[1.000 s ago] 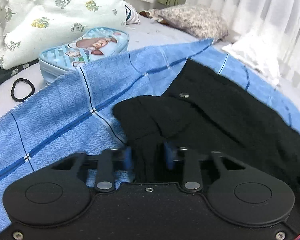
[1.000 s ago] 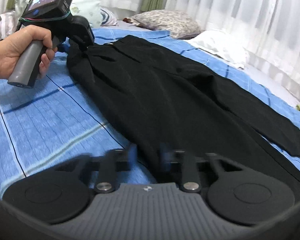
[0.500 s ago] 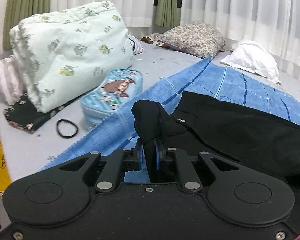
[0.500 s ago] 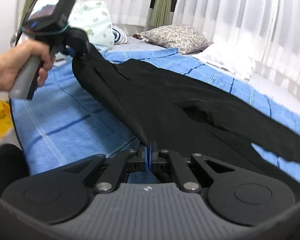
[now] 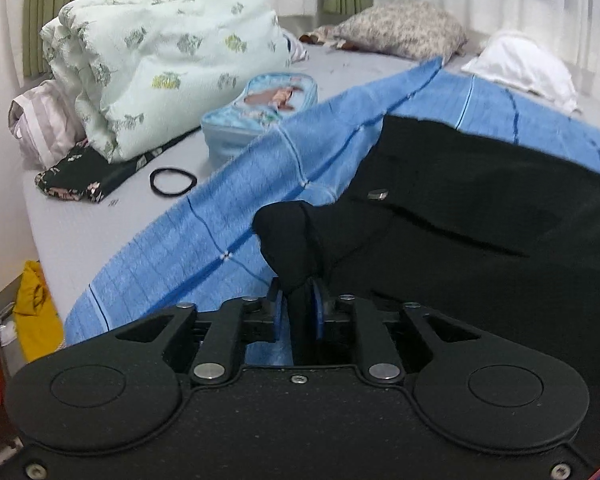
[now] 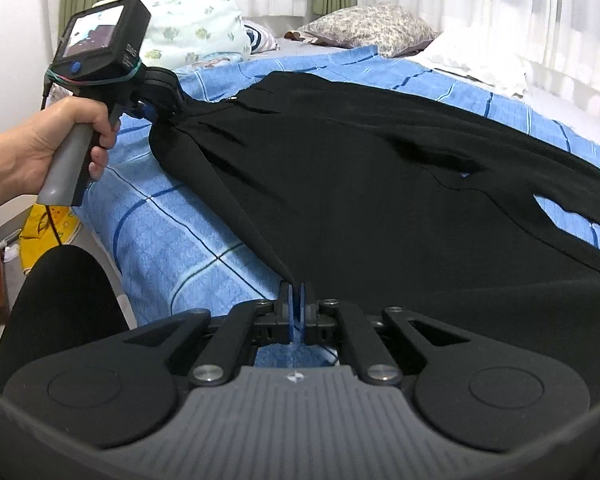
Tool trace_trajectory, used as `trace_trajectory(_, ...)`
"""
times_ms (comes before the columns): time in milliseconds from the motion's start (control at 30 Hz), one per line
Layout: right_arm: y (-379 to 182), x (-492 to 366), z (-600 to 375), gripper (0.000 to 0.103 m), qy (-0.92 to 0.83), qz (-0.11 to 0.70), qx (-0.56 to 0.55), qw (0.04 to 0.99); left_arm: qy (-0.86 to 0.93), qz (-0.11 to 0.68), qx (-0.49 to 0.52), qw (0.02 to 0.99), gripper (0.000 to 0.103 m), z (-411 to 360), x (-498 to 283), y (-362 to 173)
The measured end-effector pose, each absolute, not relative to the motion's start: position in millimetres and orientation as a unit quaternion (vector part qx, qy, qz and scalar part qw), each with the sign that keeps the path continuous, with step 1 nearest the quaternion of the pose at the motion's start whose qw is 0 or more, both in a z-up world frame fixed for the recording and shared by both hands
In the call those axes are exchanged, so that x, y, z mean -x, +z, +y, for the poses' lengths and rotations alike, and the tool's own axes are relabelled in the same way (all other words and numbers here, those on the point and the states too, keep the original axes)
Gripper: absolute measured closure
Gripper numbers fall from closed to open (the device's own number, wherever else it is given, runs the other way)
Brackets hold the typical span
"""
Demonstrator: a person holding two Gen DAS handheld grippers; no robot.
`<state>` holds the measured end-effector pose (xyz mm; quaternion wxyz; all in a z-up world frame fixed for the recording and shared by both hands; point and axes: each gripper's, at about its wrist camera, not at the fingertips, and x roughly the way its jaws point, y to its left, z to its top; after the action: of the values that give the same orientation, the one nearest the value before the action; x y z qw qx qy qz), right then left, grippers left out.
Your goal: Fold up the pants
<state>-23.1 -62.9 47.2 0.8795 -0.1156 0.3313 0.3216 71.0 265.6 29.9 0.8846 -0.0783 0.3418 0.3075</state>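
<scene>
Two tongs, left (image 5: 298, 300) and right (image 6: 298, 300), pinch one pants (image 6: 360, 184).

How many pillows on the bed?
2: a patterned pillow at the far end by the curtains, and a white pillow to its right past the blue blanket. Others may be hidden.

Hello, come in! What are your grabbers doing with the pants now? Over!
Left hand-held gripper shut on black pants. Right hand-held gripper shut on pants edge. Pants spread over blue blanket. Nothing in the way.
</scene>
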Motion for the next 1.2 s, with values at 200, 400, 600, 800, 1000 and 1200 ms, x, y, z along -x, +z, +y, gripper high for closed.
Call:
trace_trajectory(200, 63.2, 24.5, -101.1, 0.056, 0.296, 0.321, 0.079, 0.896, 0.321, 0.333, 0.04, 0.886, 0.045, 247.6, -72.8, 46.6)
trace_trajectory(400, 68.3, 19.9, -179.0, 0.052, 0.198, 0.319, 0.044, 0.926, 0.255, 0.305, 0.024, 0.917, 0.038, 209.6, -63.1, 72.8)
trace_trajectory(600, 62.1, 17.8, -276.7, 0.052, 0.071, 0.331, -0.008, 0.941, 0.141, 0.287, 0.001, 0.947, 0.043, 147.9, -55.5, 82.8)
trace_trajectory(800, 67.9, -11.1, -342.2, 0.052, -0.009, 0.334, -0.022, 0.942, -0.016, 0.302, -0.012, 0.953, 0.07, 63.3, -73.3, 82.4)
trace_trajectory(1000, 58.5, -78.7, -397.1, 0.05, -0.052, 0.356, -0.046, 0.932, -0.107, 0.333, -0.045, 0.936, 0.071, -35.3, -114.5, 56.4)
trace_trajectory(1200, 38.6, -129.3, -437.2, 0.051, -0.093, 0.377, -0.046, 0.92, -0.075, 0.372, -0.06, 0.923, 0.074, -79.5, -169.1, 14.3)
